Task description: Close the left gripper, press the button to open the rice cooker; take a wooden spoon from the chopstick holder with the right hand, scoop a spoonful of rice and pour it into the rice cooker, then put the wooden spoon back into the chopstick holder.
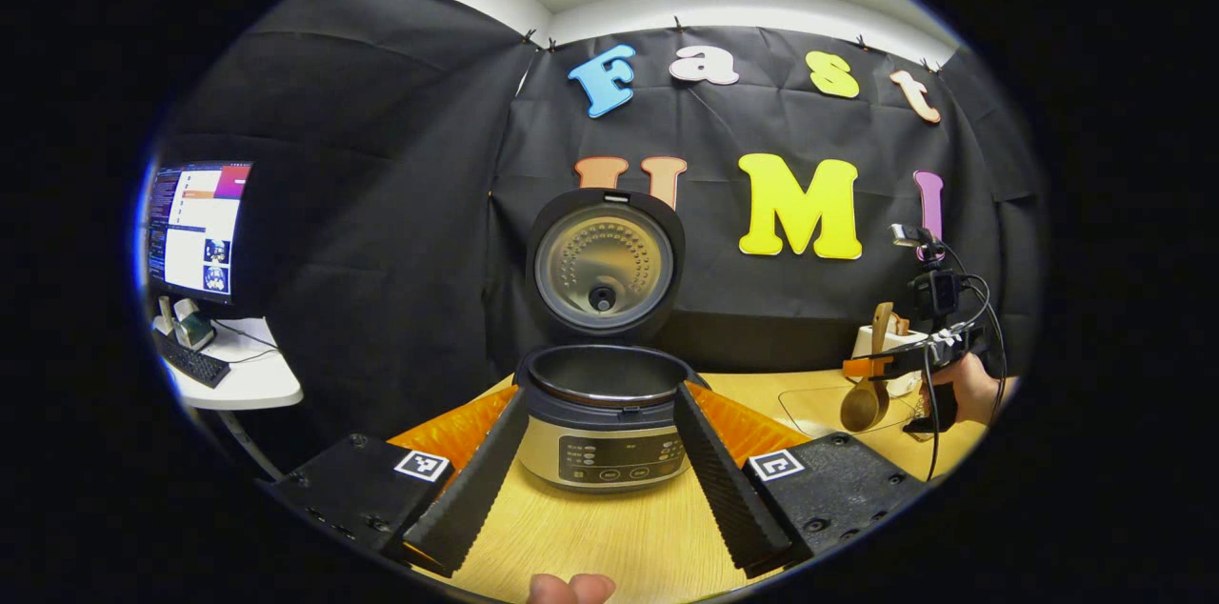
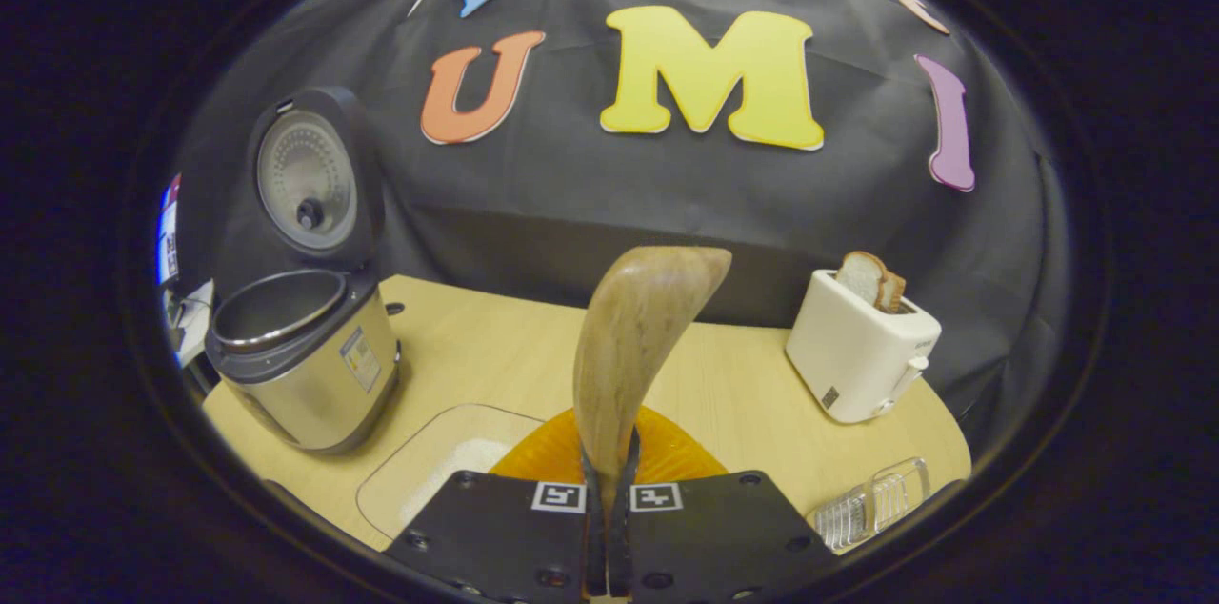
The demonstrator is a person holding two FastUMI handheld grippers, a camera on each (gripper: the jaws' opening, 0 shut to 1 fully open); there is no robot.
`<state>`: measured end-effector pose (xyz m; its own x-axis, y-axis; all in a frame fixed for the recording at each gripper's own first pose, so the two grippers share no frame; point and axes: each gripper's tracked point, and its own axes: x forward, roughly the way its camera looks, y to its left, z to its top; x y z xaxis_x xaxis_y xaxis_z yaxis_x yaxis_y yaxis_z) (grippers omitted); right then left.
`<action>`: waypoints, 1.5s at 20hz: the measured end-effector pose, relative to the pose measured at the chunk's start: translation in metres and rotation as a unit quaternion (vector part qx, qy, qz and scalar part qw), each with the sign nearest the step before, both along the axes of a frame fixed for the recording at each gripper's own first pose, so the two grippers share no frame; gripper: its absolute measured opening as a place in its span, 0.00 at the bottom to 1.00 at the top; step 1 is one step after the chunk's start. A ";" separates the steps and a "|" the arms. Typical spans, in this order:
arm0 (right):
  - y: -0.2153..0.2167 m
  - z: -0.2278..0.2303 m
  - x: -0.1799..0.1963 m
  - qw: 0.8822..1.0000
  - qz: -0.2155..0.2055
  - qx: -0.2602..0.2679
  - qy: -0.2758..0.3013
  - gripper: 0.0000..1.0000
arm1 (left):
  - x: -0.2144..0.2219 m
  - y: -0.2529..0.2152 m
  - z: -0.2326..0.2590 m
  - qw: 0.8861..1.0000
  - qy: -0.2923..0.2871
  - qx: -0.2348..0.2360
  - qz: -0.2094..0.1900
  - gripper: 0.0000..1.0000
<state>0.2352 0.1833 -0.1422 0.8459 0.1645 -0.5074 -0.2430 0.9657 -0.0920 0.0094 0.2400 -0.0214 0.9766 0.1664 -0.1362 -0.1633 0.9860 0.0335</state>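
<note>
- The cooker (image 1: 606, 428) stands on the wooden surface (image 1: 609, 528) with its lid (image 1: 604, 263) swung up and back, showing the metal inner plate and a dark vent knob in the middle.
- Its inner pot is uncovered; from these angles I cannot tell what lies inside.
- The left gripper (image 1: 600, 475) faces the cooker's front panel with its jaws spread wide, one finger on each side of the cooker and nothing between them.
- A fingertip of the person's hand (image 1: 569, 588) shows at the bottom edge of the left gripper view.
- The right gripper (image 2: 609, 499) has its jaws closed tight on the handle of the spoon (image 2: 633, 347), which rises upright from them, its bowl at the top with the rounded back toward the camera.
- In the left gripper view the same spoon (image 1: 867, 399) hangs bowl-down at the far right, held by the right gripper (image 1: 871, 364), above the surface.
- In the right gripper view the cooker (image 2: 305, 361) is well to the left of the spoon, apart from it.
- A white toaster (image 2: 857, 352) with bread (image 2: 871, 278) sticking out of its slots stands at the right.
- A clear ribbed holder (image 2: 876, 501) lies near the right edge of the surface.
- A pale mat (image 2: 448, 466) lies on the surface between the cooker and the right gripper.
- A monitor (image 1: 195, 228) and keyboard (image 1: 190, 361) sit on a side desk at far left.
</note>
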 end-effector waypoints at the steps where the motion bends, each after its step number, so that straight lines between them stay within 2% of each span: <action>1: 0.003 -0.005 0.000 1.000 0.001 -0.004 0.007 0.02 | 0.001 0.001 0.000 1.000 -0.001 0.000 -0.002 0.98; 5: 0.012 -0.030 -0.006 0.999 -0.003 -0.026 0.040 0.02 | -0.003 0.016 -0.003 1.000 0.004 -0.008 0.009 0.98; 10: 0.035 -0.045 -0.018 0.998 -0.002 -0.024 0.063 0.02 | -0.009 0.030 0.004 1.000 -0.010 -0.023 0.019 0.98; 15: 0.059 -0.044 -0.026 0.997 0.000 0.035 0.071 0.00 | -0.013 0.041 0.001 0.999 -0.002 -0.028 0.035 0.98; 20: 0.070 -0.038 -0.030 0.988 -0.010 0.127 0.092 0.02 | -0.015 0.040 0.004 0.999 -0.001 -0.015 0.035 0.98; 23: 0.063 -0.039 -0.027 0.973 -0.030 0.197 0.112 0.02 | -0.015 0.036 0.006 0.999 -0.003 -0.012 0.032 0.98; 26: 0.056 -0.044 -0.024 0.947 -0.068 0.277 0.146 0.02 | -0.015 0.031 0.007 1.000 -0.003 -0.010 0.030 0.98; 27: 0.055 -0.045 -0.022 0.941 -0.076 0.292 0.152 0.00 | -0.014 0.030 0.008 1.000 -0.003 -0.011 0.029 0.98; 30: 0.054 -0.044 -0.021 0.921 -0.093 0.340 0.163 0.02 | -0.013 0.024 0.010 1.000 -0.005 -0.009 0.023 0.98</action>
